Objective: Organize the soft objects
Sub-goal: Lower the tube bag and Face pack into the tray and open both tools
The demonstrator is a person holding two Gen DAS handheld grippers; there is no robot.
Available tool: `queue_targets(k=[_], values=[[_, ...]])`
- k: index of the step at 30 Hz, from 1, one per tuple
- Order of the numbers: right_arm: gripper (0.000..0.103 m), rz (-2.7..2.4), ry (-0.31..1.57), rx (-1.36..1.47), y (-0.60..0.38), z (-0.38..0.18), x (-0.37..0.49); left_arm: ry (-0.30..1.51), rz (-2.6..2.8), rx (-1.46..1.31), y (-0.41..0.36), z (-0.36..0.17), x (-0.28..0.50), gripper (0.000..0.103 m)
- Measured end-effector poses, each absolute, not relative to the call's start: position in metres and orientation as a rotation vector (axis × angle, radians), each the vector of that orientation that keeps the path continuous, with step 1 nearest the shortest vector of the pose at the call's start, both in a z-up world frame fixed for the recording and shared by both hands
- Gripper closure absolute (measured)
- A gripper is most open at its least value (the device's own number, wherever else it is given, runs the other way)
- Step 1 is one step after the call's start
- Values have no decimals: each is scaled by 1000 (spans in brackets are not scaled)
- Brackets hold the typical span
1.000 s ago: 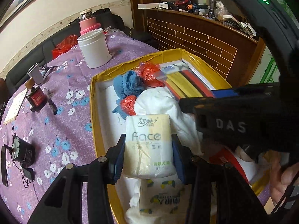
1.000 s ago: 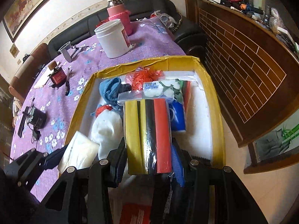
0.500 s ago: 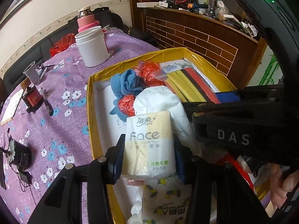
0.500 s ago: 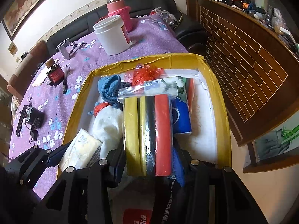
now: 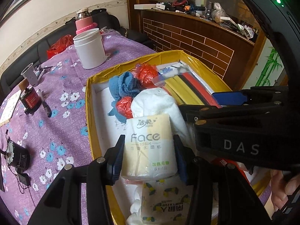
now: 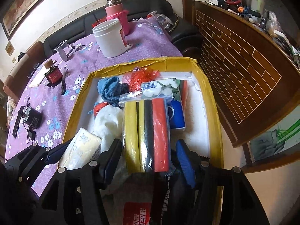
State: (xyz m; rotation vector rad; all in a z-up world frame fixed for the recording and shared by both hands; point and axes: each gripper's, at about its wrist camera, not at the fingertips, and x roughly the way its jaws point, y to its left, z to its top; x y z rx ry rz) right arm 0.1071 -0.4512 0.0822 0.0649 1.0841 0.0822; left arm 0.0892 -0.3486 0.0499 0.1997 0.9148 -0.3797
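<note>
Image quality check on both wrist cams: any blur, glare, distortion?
Left wrist: sharp, strong fisheye bending, black corners, mild sheen on the Face tissue pack in the left gripper. Right wrist: sharp, same bending, glare on the zip bag between the right gripper fingers.

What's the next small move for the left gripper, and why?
Probably lower the left gripper and set the cream Face tissue pack in the bare white strip along the yellow-rimmed box's left wall; the pack sits clamped above the white towel bundle.
</note>
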Motion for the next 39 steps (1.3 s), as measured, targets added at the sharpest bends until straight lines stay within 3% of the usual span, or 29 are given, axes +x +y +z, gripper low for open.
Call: queue_targets(k=[18,39], values=[[32,42,1050,78,-444,97,78,876,-406,202,-337,64,67,42],[30,-7,1024,123,-441,109,30,841,-421,229,-321,78,31,41]])
